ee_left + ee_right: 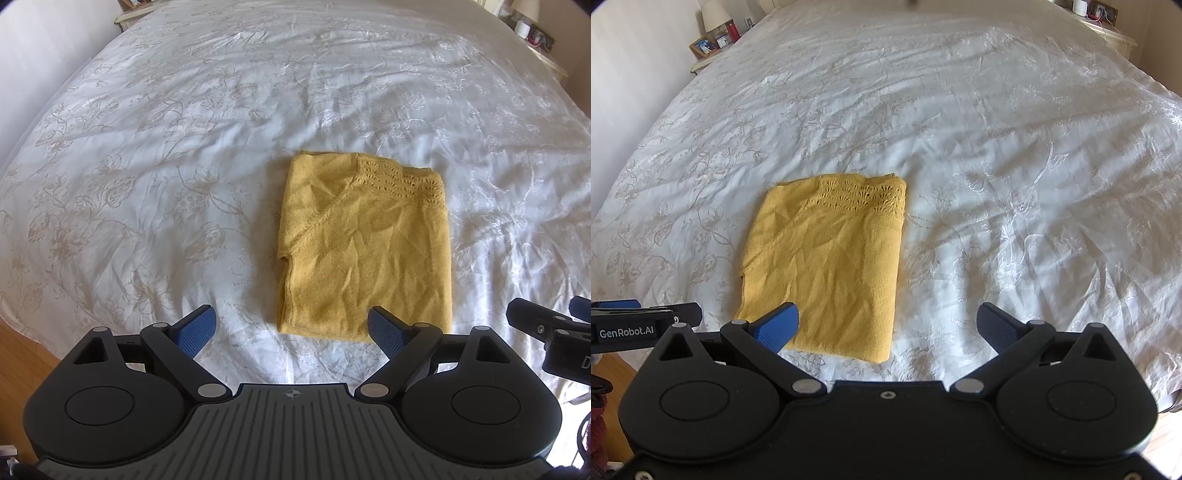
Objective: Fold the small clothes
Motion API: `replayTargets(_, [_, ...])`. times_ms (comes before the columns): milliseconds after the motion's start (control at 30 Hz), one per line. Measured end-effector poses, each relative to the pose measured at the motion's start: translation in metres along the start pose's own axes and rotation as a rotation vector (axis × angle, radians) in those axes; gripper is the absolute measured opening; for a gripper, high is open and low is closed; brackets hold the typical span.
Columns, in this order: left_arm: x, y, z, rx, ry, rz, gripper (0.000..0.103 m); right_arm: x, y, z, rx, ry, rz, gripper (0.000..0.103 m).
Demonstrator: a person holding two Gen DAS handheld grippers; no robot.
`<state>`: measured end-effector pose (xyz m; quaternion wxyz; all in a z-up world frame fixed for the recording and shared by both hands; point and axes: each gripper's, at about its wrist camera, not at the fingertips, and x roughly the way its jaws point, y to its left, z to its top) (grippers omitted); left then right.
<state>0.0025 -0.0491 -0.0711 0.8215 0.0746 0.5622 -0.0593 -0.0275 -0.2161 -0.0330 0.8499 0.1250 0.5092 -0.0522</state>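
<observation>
A yellow knitted garment [364,247] lies folded into a neat rectangle on the white bedspread [166,147], with a lacy openwork band along its far edge. It also shows in the right wrist view [827,273]. My left gripper [291,325] is open and empty, held just in front of the garment's near edge, its right finger over the near right corner. My right gripper [888,319] is open and empty, its left finger over the garment's near left corner. The right gripper's side shows at the edge of the left wrist view [554,332].
The bedspread [1015,166] is white with a pale floral pattern and is wrinkled. Nightstands stand at the far corners, one with a lamp and a framed photo [703,46]. Wooden floor [22,354] shows at the bed's near left edge.
</observation>
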Motion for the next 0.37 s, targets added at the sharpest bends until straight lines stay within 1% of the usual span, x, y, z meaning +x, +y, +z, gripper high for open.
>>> replayTargets(367, [0.0043,-0.0047,0.0048,0.011,0.005,0.001,0.090,0.0073,0.0020,0.0021,0.003,0.021,0.013,0.102])
